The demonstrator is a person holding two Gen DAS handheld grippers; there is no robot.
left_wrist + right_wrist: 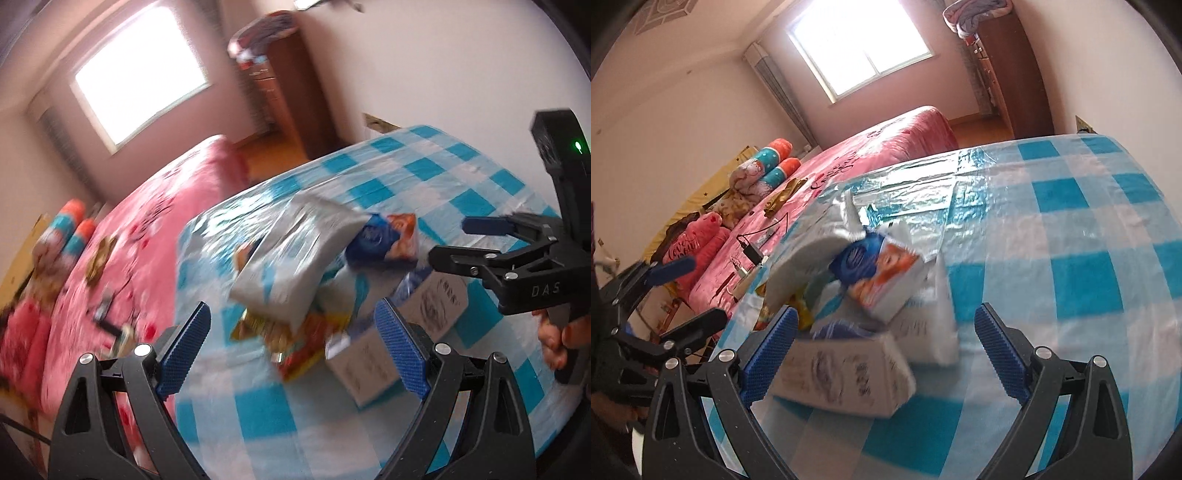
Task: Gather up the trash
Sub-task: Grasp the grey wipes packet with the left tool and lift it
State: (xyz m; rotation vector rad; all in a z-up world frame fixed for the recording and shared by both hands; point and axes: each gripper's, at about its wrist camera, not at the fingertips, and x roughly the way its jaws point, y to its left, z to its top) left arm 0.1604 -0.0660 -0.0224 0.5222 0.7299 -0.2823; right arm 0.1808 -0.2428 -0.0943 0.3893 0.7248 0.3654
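Item: a heap of trash (pixel 295 266) is recorded on a table covered with a blue-and-white checked cloth (pixel 461 173), near the table edge that faces a bed with a pink cover (pixel 147 221). The heap is made up of a grey-white pouch (pixel 291 251) lying uppermost, a blue-and-orange snack packet (pixel 384 240) just beside it, a yellow-and-red wrapper (pixel 295 343) partly buried beneath, and white printed cartons (pixel 365 365) at the near side; the pieces are seen touching and overlapping. No bin or bag for collection is shown in either view. The left gripper (pixel 295 350) is held wide, its blue pads apart over the near side of the heap, nothing being pressed between them. The right gripper (pixel 886 350) is likewise spread wide, with a carton (pixel 842 373) framed between its fingers but not clamped. Progress is judged to be at the outset: no piece is held or lifted, and the whole heap remains to be gathered.
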